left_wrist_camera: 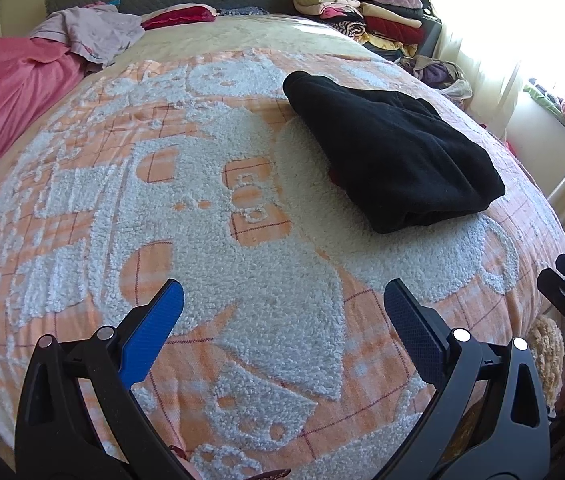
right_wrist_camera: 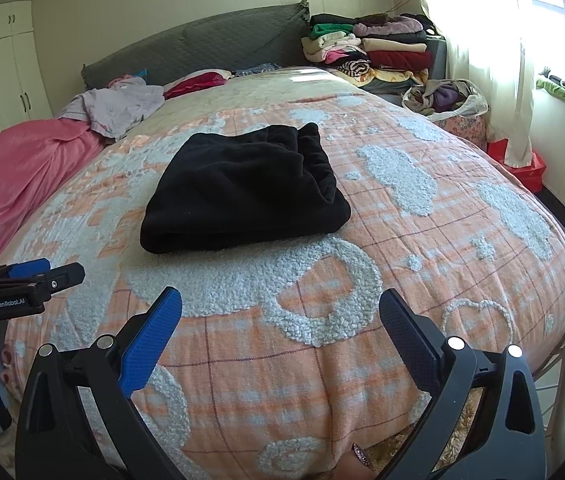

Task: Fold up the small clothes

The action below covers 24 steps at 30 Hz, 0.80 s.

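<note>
a black garment [right_wrist_camera: 242,188] is lying folded into a thick bundle on the bed [right_wrist_camera: 422,264], sitting on the orange-and-white blanket toward the middle of the mattress, well short of the headboard [right_wrist_camera: 202,44].

both hand-held grippers are hovering near the foot of the bed with nothing in them. the left hand-held gripper [left_wrist_camera: 282,312] is holding its blue fingers wide apart, and the right hand-held gripper [right_wrist_camera: 280,314] is doing the same.

from the right hand-held gripper the garment is lying almost straight ahead, slightly left of its centre line, with the rolled fold edge facing it. from the left hand-held gripper the garment is lying ahead and off to the right, with its long axis running diagonally away. in the right wrist view the long side is running roughly across the view.

the right one is looking nearer and better lined up with the bundle, so it seems the likelier one to reach it first. the garment already appears folded, so this piece is probably finished or needing only a last tidy.

a pile of clothes [right_wrist_camera: 366,48] is sitting beyond the garment, beside the headboard.
</note>
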{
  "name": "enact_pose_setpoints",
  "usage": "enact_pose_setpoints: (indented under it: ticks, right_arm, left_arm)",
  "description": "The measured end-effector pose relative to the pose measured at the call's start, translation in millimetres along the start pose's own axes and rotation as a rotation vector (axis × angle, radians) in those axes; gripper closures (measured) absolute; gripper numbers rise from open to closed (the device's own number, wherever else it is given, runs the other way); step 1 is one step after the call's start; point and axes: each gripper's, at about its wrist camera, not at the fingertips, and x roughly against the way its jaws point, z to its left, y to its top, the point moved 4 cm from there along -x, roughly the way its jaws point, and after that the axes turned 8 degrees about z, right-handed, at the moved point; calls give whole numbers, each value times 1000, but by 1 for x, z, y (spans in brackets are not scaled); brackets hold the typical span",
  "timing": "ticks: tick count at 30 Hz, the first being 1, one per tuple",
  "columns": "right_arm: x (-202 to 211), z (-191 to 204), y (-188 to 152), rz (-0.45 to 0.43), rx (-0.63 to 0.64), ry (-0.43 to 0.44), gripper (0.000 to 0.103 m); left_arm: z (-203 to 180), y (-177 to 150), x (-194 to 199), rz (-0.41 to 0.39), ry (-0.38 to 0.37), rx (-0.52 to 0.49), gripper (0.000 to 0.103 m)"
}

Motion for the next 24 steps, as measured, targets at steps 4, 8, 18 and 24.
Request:
enact_pose_setpoints:
  ticks: [4,8,18,24]
  right_arm:
    - [0,0,0,-2,-1,-2,5]
    - [1,-1,1,-3,-2,-2,5]
    - [1,0,1,-2,0,-3,5]
    - [1,0,1,-1,0,-2,5]
  left_arm:
    - [0,0,0,3,0,0,9]
    - [-1,1,0,1,-2,-2,9]
    - [-1,1,3,-3,14,-5,9]
    - [0,1,5,-2,16,2,9]
